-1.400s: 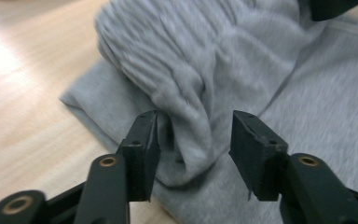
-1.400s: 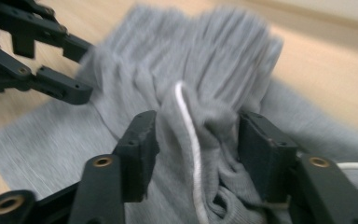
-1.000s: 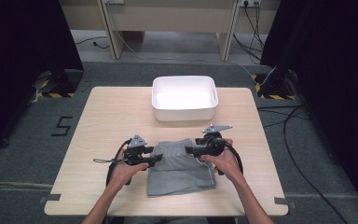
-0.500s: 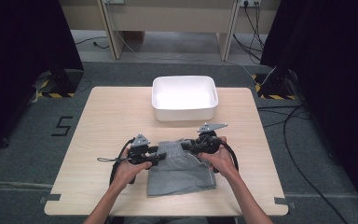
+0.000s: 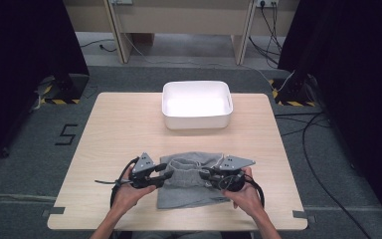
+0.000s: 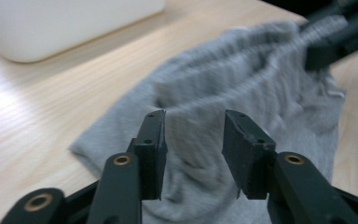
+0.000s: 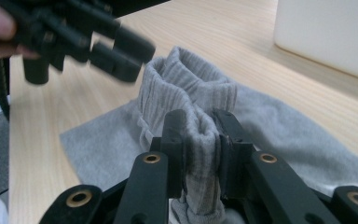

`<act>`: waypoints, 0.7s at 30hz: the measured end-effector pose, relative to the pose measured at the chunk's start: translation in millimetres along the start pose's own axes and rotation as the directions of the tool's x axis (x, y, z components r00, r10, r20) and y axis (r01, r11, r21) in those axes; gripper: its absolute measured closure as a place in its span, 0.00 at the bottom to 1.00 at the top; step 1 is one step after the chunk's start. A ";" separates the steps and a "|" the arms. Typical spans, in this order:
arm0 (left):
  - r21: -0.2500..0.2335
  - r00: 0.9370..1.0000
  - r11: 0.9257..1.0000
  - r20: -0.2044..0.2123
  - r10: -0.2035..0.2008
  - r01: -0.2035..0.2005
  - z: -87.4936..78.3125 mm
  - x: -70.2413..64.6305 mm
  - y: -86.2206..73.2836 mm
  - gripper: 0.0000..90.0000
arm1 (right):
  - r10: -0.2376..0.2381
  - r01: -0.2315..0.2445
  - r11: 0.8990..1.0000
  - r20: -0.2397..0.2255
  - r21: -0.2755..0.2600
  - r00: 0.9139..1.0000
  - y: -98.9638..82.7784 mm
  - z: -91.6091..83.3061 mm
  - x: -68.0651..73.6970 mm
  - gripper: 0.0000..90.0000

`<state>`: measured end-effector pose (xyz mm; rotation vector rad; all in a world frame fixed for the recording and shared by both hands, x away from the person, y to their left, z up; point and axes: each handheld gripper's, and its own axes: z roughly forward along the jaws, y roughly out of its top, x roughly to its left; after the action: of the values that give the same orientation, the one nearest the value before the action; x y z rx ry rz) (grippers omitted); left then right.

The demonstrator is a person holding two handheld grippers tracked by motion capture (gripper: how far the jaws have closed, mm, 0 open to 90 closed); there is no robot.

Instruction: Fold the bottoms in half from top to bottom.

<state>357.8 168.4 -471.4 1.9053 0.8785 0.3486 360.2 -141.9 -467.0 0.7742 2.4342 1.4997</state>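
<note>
A grey knitted garment (image 5: 191,186) lies on the near part of the wooden table (image 5: 124,124), its ribbed cuff (image 7: 186,88) raised and bunched. My right gripper (image 5: 210,175) is shut on a fold of that ribbed fabric (image 7: 200,140), which is pinched between its jaws. My left gripper (image 5: 165,175) stands open at the garment's left side, its jaws apart just above the grey cloth (image 6: 242,88) with nothing held between them. The two grippers face each other across the garment, a short way apart.
A white rectangular tub (image 5: 196,104) stands at the far middle of the table, a hand's length beyond the garment. Cables trail from both grippers toward the table's near edge. Bare wood lies to the left and right of the garment.
Both grippers have drawn closer together over the garment. The ribbed cuff has been pulled up and bunched toward the middle.
</note>
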 end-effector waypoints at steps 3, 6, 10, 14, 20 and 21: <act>0.002 0.999 1.000 -0.047 -0.022 0.022 3.0 10.6 0.7 0.60 | 0.013 -0.013 1.000 -0.012 -0.001 1.000 -6.3 -2.0 2.5 0.84; 0.024 0.997 0.999 -0.063 -0.039 0.041 10.2 16.6 -1.1 0.58 | 0.014 -0.014 1.000 -0.020 0.002 1.000 -11.7 -5.5 8.0 0.83; 0.043 0.995 0.997 -0.080 -0.058 0.061 21.2 23.7 -2.5 0.56 | 0.014 -0.014 1.000 -0.024 0.012 1.000 -20.4 -9.2 12.4 0.81; 0.053 0.994 0.993 -0.042 -0.099 0.101 29.1 26.3 -4.1 0.55 | 0.025 -0.025 1.000 -0.031 0.013 0.999 -26.8 -10.3 14.4 0.75; 0.033 0.997 0.997 0.026 -0.074 0.073 22.3 16.2 -2.0 0.53 | 0.046 -0.047 0.999 -0.048 -0.026 0.998 -18.9 -24.7 14.5 0.66; 0.035 0.997 0.997 0.034 -0.068 0.067 20.8 14.1 -1.8 0.53 | 0.045 -0.046 0.998 -0.042 -0.030 0.998 -17.6 -26.4 14.5 0.65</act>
<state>378.8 165.2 -484.9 1.9026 0.9284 0.2605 331.1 -161.3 -468.1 0.8063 2.4322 1.5809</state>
